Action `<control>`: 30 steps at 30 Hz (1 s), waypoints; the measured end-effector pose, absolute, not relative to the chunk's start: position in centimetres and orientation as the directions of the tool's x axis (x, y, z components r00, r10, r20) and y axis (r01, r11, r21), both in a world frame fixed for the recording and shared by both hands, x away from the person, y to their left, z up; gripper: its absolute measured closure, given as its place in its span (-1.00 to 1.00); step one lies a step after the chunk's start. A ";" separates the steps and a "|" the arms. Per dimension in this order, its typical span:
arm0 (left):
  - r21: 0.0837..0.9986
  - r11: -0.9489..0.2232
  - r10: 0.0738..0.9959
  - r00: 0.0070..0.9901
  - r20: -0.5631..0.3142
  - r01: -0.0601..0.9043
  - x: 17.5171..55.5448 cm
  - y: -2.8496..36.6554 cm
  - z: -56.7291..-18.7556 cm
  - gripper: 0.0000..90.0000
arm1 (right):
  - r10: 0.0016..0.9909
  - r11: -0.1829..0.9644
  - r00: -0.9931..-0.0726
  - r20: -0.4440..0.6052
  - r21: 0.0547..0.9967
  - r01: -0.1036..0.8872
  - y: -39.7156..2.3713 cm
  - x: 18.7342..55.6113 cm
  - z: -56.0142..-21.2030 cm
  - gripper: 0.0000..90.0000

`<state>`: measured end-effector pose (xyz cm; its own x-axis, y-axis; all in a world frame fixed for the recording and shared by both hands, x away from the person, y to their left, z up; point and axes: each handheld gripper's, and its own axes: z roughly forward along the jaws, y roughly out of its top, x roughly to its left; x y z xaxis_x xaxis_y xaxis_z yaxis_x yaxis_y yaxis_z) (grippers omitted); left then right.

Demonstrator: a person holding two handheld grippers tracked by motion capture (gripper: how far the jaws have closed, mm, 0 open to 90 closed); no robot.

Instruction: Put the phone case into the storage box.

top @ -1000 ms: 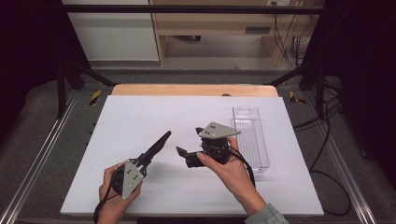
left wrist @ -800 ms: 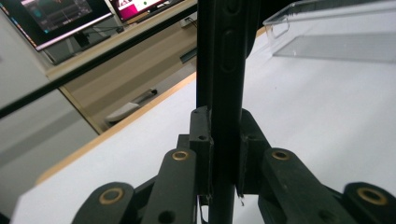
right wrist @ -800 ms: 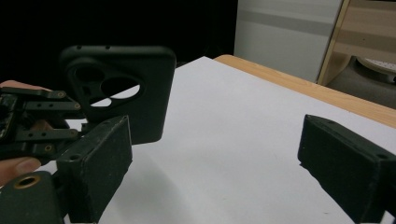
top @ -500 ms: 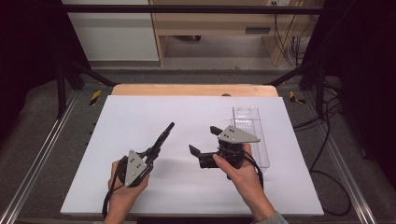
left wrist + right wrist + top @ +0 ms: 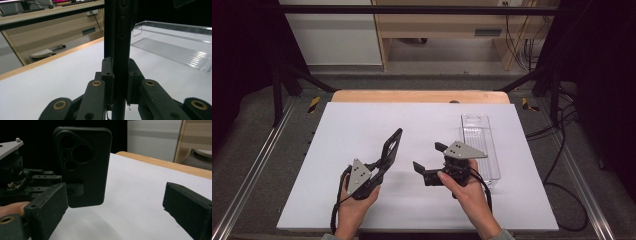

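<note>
A stiff, smooth, breakable phone [image 5: 83,165] is held edgewise above the white bench [image 5: 362,125] in the shut left hand-held gripper [image 5: 384,159], and is best taken by its long edges by the empty, wide-open right hand-held gripper [image 5: 428,157].

black phone [image 5: 391,146], clamped, above table

Laboratory recording station with a framed work area.
A white surface [image 5: 362,125] stands inside a black metal frame [image 5: 412,9]; loose cables [image 5: 557,130] trail across grey floor matting, beside plain wooden furniture [image 5: 437,25].
</note>
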<state>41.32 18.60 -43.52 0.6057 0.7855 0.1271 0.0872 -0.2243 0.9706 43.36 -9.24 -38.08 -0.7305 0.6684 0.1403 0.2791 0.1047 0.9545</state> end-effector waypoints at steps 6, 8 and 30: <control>0.979 -0.180 0.795 0.601 0.087 0.096 40.9 18.9 -43.4 0.78 | 0.663 0.092 -0.734 0.148 0.957 0.276 -9.1 42.9 -38.2 -0.86; 0.981 -0.165 0.794 0.604 0.073 0.098 40.7 18.8 -43.2 0.78 | 0.655 0.092 -0.741 0.149 0.957 0.274 -9.0 42.9 -38.4 -0.87; 0.981 -0.061 0.754 0.652 -0.075 0.184 41.1 18.4 -43.9 0.78 | 0.653 0.037 -0.734 0.186 0.960 0.277 -5.7 43.3 -38.8 -0.95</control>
<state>41.11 18.41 -43.86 0.6522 0.7543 -0.0753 0.1837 -0.0610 0.9811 43.27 -5.72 -38.82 -0.7338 0.6533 0.1861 0.2766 0.0373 0.9603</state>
